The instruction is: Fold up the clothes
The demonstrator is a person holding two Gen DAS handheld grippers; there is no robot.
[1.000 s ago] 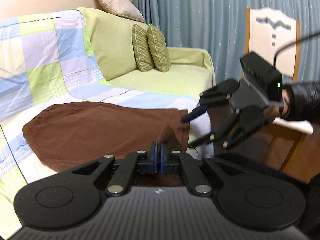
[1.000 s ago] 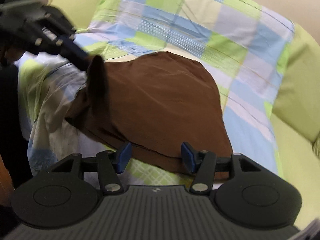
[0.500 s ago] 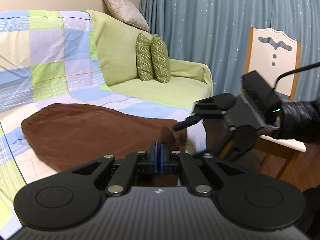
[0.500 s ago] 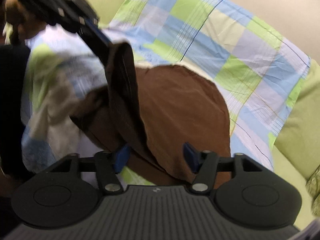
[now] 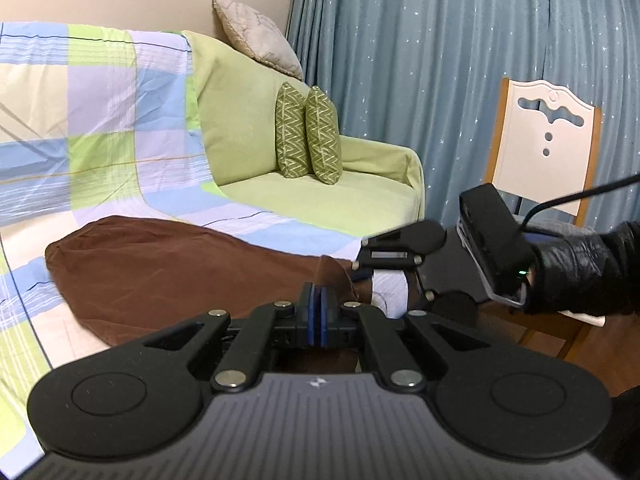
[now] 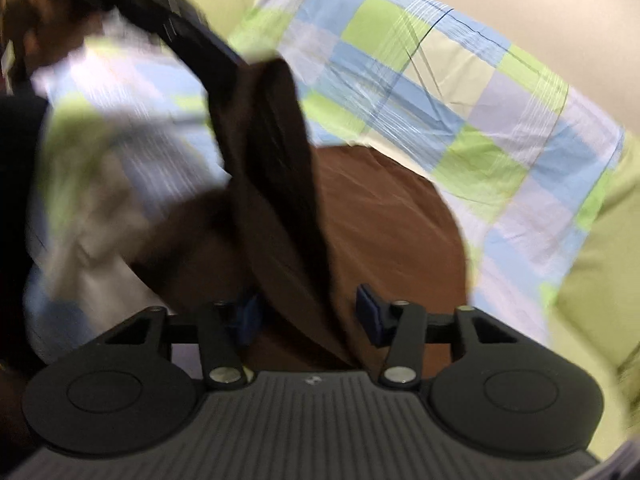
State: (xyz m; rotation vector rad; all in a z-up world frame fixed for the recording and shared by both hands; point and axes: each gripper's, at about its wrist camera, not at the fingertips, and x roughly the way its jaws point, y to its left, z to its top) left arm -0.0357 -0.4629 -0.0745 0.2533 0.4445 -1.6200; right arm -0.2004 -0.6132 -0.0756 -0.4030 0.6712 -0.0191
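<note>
from my left wrist view, my left gripper (image 5: 319,312) has its blue pads pressed together on a raised corner of the brown garment (image 5: 168,268), which lies spread over the checked sheet (image 5: 92,128) on the green sofa (image 5: 320,196). my right gripper (image 5: 384,276) sits just right of that corner, held by a black-gloved hand (image 5: 576,276). two patterned cushions (image 5: 308,136) stand far on the sofa seat, a beige cushion (image 5: 260,42) on its backrest, and a white chair (image 5: 544,144) before the blue curtain (image 5: 440,60) on the right

from my right wrist view, blurred, my right gripper (image 6: 308,312) is spread wide, and a lifted fold of the brown garment (image 6: 392,232) passes between my pads (image 6: 370,312) without either visibly touching it. the left gripper (image 6: 192,36) holds the fold's top, far left
</note>
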